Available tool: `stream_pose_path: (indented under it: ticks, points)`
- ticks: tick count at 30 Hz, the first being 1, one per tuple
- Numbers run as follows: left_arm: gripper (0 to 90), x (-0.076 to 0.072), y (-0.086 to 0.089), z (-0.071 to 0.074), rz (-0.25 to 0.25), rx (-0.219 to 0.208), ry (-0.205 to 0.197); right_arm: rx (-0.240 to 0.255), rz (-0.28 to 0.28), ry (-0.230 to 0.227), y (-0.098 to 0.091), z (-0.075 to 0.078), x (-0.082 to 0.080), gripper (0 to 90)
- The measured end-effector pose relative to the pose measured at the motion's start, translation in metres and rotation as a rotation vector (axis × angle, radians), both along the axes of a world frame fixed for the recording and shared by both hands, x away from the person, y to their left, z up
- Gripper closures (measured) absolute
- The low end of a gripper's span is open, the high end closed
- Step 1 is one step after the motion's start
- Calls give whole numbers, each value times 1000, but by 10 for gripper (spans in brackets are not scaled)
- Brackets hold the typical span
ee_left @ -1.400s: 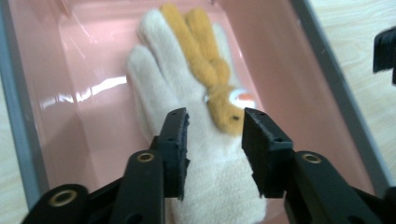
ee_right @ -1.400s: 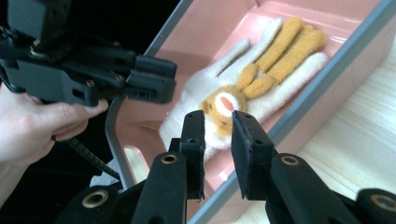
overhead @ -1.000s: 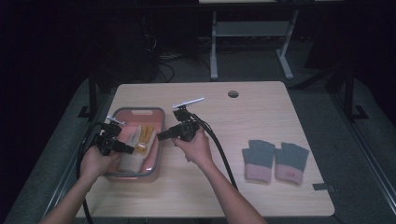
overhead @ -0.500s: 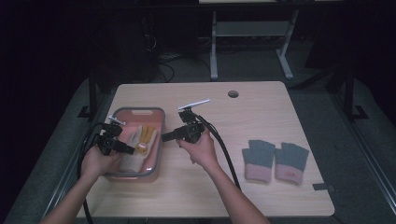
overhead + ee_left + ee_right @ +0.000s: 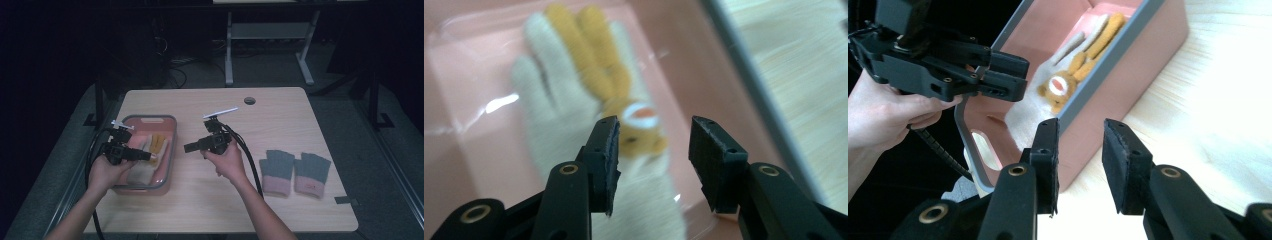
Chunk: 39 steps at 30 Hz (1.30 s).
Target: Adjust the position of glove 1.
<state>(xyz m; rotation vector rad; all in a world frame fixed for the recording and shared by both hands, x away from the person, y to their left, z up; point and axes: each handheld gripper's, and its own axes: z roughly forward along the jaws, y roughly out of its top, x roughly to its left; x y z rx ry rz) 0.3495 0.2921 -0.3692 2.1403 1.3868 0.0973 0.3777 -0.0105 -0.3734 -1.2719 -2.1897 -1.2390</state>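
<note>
We see a pink bin (image 5: 168,150) with a grey rim at the left side of the wooden table (image 5: 280,210). Inside it lie a white glove (image 5: 549,125) and a yellow glove (image 5: 599,70), the yellow one resting on top of the white one, with fingers pointing toward the far end of the bin. The yellow glove has a small orange and white patch at its cuff.

Our left gripper (image 5: 145,156) hangs over the bin, jaws pointing right across it. In the left gripper view (image 5: 654,150) its jaws stand apart with nothing clamped; the gloves lie below and beyond the tips, not touched by the pads. The jaws have just been opening.

Our right gripper (image 5: 189,147) is just right of the bin, over bare table, pointing left toward the bin's right wall. In the right gripper view (image 5: 1079,150) its jaws are also apart, with nothing between them, and the bin's wall lies beyond the tips. These jaws have just been opening too. That view also shows the left gripper (image 5: 998,82) above the near end of the bin.

Well apart, at the right side of the table, a second pair of gloves (image 5: 295,171), grey-green with pink cuffs, lies flat side by side. A small round hole (image 5: 249,100) sits near the table's far edge.
</note>
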Motion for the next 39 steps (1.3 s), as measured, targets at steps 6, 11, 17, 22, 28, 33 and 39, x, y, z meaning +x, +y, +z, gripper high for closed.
stream_pose_path:
  ticks: [6,11,17,22,28,33,39]
  points:
    - [545,-2,-11,8,-12,-33,-29,-8,-17,-8,-15,-1,-1,659]
    - [541,-5,-26,14,-46,-53,-59,-8,-43,-11,-31,-2,-2,649]
    - [533,-6,-41,19,-63,-68,-89,-21,-72,-8,-53,-3,-6,636]
    - [529,-7,-58,22,-98,-84,-98,-30,-101,-12,-73,-2,-9,623]
    - [519,-9,-75,24,-128,-98,-116,-38,-121,-14,-90,-3,-12,618]
    - [511,-11,-90,24,-152,-102,-124,-44,-131,-12,-101,-4,-14,610]
    - [498,-12,-106,22,-179,-122,-130,-60,-139,-7,-112,-6,-18,602]
